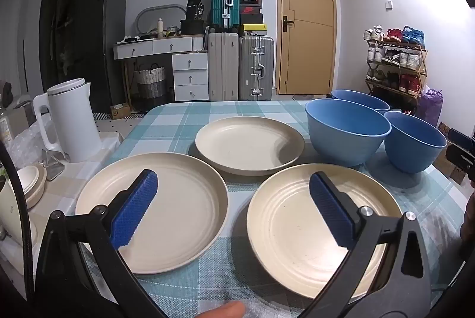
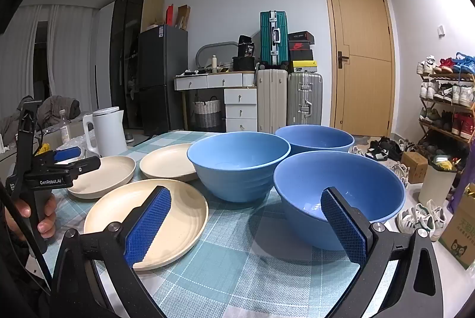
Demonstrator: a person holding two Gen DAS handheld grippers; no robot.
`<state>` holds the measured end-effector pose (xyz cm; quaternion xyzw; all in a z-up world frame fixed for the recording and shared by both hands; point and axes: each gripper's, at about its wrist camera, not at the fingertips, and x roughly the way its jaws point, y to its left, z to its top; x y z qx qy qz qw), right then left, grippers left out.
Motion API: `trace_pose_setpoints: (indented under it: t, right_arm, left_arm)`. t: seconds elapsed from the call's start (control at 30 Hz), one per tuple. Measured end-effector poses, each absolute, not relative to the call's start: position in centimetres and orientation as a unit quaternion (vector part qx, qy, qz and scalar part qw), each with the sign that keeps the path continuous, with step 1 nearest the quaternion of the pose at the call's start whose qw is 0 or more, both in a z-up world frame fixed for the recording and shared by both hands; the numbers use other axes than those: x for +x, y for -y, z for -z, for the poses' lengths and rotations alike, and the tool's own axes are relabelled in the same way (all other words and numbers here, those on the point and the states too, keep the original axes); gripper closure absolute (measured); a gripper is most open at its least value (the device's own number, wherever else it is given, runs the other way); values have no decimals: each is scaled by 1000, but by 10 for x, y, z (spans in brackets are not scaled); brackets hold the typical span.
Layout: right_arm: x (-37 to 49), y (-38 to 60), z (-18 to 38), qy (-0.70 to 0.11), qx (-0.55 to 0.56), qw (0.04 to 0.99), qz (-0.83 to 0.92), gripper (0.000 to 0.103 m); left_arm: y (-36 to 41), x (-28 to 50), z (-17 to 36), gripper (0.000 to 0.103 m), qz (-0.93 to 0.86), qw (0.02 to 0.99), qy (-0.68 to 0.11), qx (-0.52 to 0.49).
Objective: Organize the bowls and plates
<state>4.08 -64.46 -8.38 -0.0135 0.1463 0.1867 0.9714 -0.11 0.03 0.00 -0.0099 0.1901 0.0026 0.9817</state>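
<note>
Hovering with jaws spread wide and empty, the left gripper (image 1: pixel 233 208) and right gripper (image 2: pixel 246 218) are facing cream plates (image 1: pixel 249 144) and blue bowls (image 2: pixel 237 160).

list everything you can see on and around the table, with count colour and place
plates: three, cream, left part of the checked tablecloth, all apart
bowls: three, blue, right part of the table, upright
tablecloth: one, teal and white check, covering the table
kettle: one, white, left of the table
suitcases: three, teal, cream, silver, by the back wall
door: one, tan, shut
shoe rack: one, wooden, right wall
left gripper: black with blue pads, open, above the near plates
right gripper: same, open, empty
</note>
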Motion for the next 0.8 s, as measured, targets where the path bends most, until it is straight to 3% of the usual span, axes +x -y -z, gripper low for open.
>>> trace_pose_setpoints:
  t: [0.8]
  right_arm:
    - [40,645,84,-145,-13,972,-187,0]
  left_arm:
    - [1,0,0,1,-2,981,-196,-1]
